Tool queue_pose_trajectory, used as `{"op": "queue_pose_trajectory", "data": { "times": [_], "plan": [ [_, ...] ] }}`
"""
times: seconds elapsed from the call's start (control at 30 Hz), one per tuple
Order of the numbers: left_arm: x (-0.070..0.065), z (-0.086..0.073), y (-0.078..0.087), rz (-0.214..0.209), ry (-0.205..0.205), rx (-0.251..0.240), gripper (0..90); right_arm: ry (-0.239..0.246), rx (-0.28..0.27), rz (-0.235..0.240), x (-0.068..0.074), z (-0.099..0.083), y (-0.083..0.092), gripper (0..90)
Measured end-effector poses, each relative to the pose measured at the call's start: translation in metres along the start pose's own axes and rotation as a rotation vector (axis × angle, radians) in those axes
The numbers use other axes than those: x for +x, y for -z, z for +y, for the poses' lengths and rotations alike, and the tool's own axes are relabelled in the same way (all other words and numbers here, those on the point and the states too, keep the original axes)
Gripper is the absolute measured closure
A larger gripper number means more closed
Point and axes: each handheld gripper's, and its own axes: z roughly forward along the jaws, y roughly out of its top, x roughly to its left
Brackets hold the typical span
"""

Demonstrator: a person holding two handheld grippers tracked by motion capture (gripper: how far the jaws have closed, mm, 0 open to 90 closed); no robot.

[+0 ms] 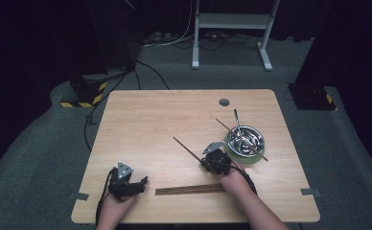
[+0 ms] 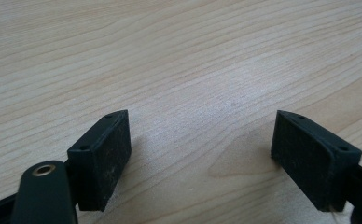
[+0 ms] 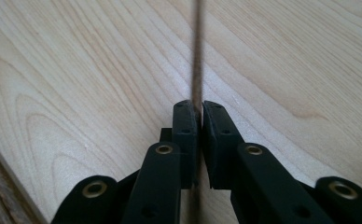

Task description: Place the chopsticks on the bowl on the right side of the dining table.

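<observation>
A single chopstick is clamped between the narrowed jaws of the right tool, raised off the surface near the steel bowl (another chopstick is already laid across it), presumably to be added. The left tool is rested wide and empty.

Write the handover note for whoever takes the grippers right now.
Right gripper: shut on a chopstick above the table.
Left gripper: open, empty, resting at the near left.
Steel bowl: holds another chopstick across its rim and a metal utensil.
Dark strip: lies at the near edge.
Left, probably: carry the held chopstick to the bowl.
</observation>
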Motion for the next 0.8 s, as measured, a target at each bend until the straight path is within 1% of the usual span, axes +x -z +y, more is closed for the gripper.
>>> {"op": "queue_pose_trajectory", "data": {
  "times": [0.07, 0.1, 0.17, 0.2, 0.27, 0.3, 0.33, 0.37, 0.4, 0.43, 0.47, 0.5, 0.57, 0.67, 0.8],
  "plan": [
    [0.001, 0.0, 0.001, 0.0, -0.012, 0.008, 20.1, 0.005, 0.004, 0.015, 0.001, 0.0, 0.001, 84.5],
    [0.0, 0.0, 0.0, -0.001, -0.001, 0.0, 20.1, 0.011, 0.002, 0.009, 0.001, 0.0, 0.0, 84.5],
    [0.0, 0.0, 0.0, 0.0, 0.0, 0.0, 20.1, 0.017, 0.012, 0.0, 0.002, 0.001, 0.001, 84.5],
    [0.0, 0.0, 0.0, -0.001, -0.005, 0.002, 20.1, 0.017, 0.002, -0.018, 0.003, 0.001, 0.003, 84.5],
    [0.0, 0.0, 0.0, -0.001, -0.007, 0.003, 20.1, 0.019, -0.014, -0.009, 0.003, 0.003, 0.009, 84.5],
    [0.0, 0.0, 0.0, -0.001, -0.008, 0.003, 20.1, 0.027, -0.016, -0.028, 0.003, 0.004, 0.014, 84.5],
    [0.001, 0.0, 0.001, 0.0, -0.014, 0.01, 20.1, 0.036, -0.019, -0.035, 0.003, 0.004, 0.018, 84.5],
    [0.0, 0.0, 0.001, 0.001, -0.008, 0.007, 20.1, 0.039, -0.024, -0.037, 0.001, 0.005, 0.022, 84.5],
    [0.0, 0.0, 0.001, 0.001, -0.01, 0.007, 20.1, 0.039, -0.031, -0.051, 0.0, 0.004, 0.028, 84.6],
    [0.0, 0.0, 0.001, 0.002, -0.009, 0.007, 20.2, 0.038, -0.04, -0.054, -0.002, 0.004, 0.032, 84.5],
    [0.0, 0.0, 0.001, 0.002, -0.009, 0.006, 20.2, 0.028, -0.046, -0.045, -0.004, 0.003, 0.037, 84.5],
    [0.0, 0.0, 0.001, 0.002, -0.009, 0.006, 20.3, 0.024, -0.057, -0.058, -0.006, 0.002, 0.041, 84.5],
    [0.0, 0.0, 0.001, 0.002, -0.008, 0.006, 20.2, 0.014, -0.071, -0.065, -0.01, 0.0, 0.05, 84.6],
    [0.0, 0.0, 0.001, 0.002, -0.009, 0.007, 20.3, 0.002, -0.09, -0.096, -0.019, -0.005, 0.064, 84.5],
    [0.0, 0.0, 0.001, 0.002, -0.009, 0.007, 20.3, -0.045, -0.114, -0.134, -0.034, -0.013, 0.081, 84.5]
  ]
}}
